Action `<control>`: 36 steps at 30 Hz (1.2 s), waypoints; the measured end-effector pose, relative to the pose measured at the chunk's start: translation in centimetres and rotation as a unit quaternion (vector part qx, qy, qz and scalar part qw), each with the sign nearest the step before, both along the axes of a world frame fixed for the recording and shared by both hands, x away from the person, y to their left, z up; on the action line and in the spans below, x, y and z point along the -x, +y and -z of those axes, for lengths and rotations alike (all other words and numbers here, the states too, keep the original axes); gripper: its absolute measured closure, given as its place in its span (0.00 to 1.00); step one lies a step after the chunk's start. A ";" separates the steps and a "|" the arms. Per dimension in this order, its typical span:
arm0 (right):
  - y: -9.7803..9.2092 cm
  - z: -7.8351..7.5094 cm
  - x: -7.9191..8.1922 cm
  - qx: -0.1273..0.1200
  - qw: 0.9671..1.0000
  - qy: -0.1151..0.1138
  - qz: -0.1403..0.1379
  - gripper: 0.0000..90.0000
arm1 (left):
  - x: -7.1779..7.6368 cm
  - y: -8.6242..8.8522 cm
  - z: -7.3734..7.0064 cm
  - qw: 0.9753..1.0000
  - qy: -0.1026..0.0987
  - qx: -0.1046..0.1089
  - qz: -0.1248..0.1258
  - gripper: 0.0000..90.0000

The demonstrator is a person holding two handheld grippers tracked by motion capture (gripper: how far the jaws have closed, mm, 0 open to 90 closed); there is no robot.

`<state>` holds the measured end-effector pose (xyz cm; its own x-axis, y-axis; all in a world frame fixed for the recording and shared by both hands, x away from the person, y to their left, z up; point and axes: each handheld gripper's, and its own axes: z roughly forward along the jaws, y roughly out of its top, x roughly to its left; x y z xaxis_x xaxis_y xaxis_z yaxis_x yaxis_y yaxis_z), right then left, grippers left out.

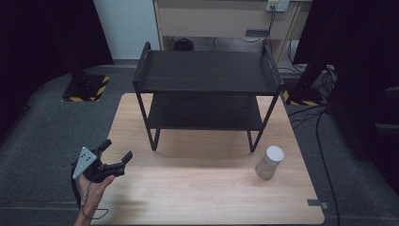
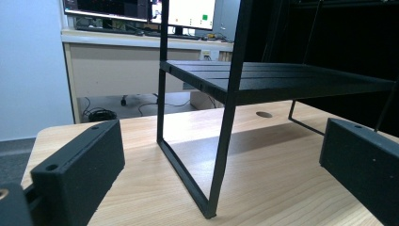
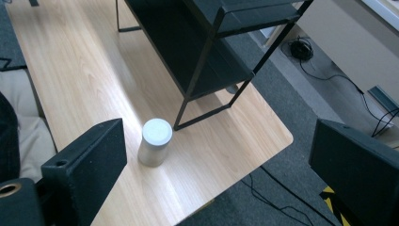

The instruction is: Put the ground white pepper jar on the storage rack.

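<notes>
A pale grey cylinder with a white lid point(image 1: 269, 162) stands upright on the wooden table point(image 1: 197, 188), near its right edge and just in front of the black two-tier rack point(image 1: 207, 70). A hand holds my left gripper point(image 1: 117, 149) low over the table's left edge, jaws apart and empty. In the left gripper view my left gripper point(image 2: 223, 141) faces the rack's near left leg point(image 2: 221, 155). My right gripper point(image 3: 216, 146) hangs open high above the table and looks down on the cylinder point(image 3: 155, 141), which lies toward its left jaw, far below.
Both shelves of the rack point(image 3: 211, 47) are bare. Grey carpet surrounds the table point(image 3: 84, 70), with cables on the floor at the right point(image 1: 324, 136). A desk point(image 2: 131, 61) stands behind the rack. Yellow-black striped bases point(image 1: 87, 89) sit at the far left and right.
</notes>
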<state>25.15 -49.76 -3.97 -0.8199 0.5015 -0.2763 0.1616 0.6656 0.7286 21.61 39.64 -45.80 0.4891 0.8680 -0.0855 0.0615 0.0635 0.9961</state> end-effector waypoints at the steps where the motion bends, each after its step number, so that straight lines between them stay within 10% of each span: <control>1: 0.1 0.1 -0.1 0.000 1.000 0.001 0.001 0.05 | 0.0 0.0 0.0 1.000 -0.001 0.000 0.000 0.00; 13: 2.3 2.1 -2.7 0.016 0.999 0.028 -0.019 0.04 | 0.2 0.0 0.0 1.000 -0.002 -0.002 0.000 0.00; 36: 7.7 12.4 -10.9 0.047 0.989 0.119 -0.080 0.05 | 0.3 0.0 -0.1 1.000 0.000 -0.010 0.002 0.00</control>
